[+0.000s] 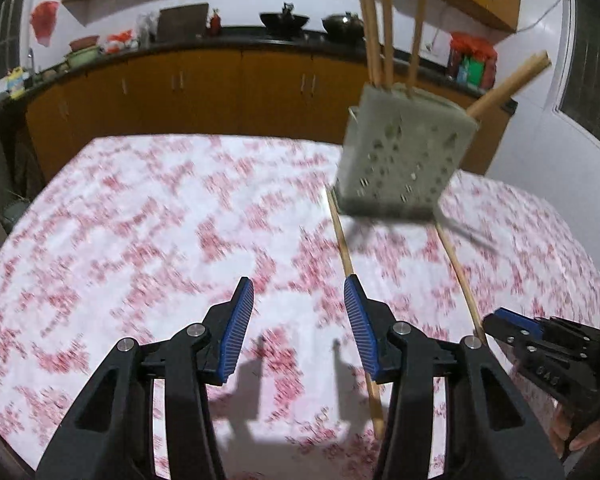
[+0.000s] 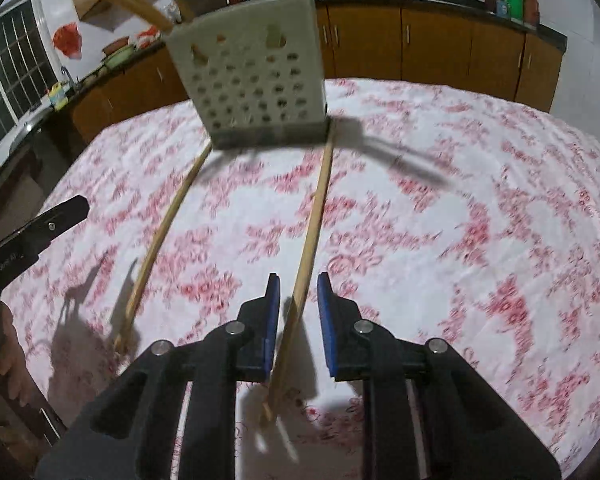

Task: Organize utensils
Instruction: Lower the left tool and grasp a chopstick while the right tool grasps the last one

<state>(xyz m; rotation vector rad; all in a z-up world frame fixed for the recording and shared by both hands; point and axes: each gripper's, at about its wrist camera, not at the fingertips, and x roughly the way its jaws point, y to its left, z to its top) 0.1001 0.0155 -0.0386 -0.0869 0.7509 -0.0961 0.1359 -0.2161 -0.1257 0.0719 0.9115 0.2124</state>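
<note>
A white perforated utensil holder (image 1: pixel 400 152) (image 2: pixel 256 80) stands on the floral tablecloth with several wooden chopsticks (image 1: pixel 374 20) sticking out of its top. Two more chopsticks lie on the cloth in front of it. One chopstick (image 1: pixel 342 240) (image 2: pixel 164 232) runs under the right finger of my left gripper (image 1: pixel 300 284), which is open and has only cloth between its blue pads. The other chopstick (image 2: pixel 314 220) (image 1: pixel 460 280) passes between the pads of my right gripper (image 2: pixel 296 280). It lies close to the left pad, with a gap to the right pad, so the gripper is open around it.
The tablecloth-covered table (image 1: pixel 140 220) ends at a far edge in front of orange cabinets (image 1: pixel 220 80). A dark counter (image 1: pixel 240 40) behind carries woks and bags. In the right wrist view my left gripper (image 2: pixel 60 212) shows at the left edge, above a hand (image 2: pixel 4 360).
</note>
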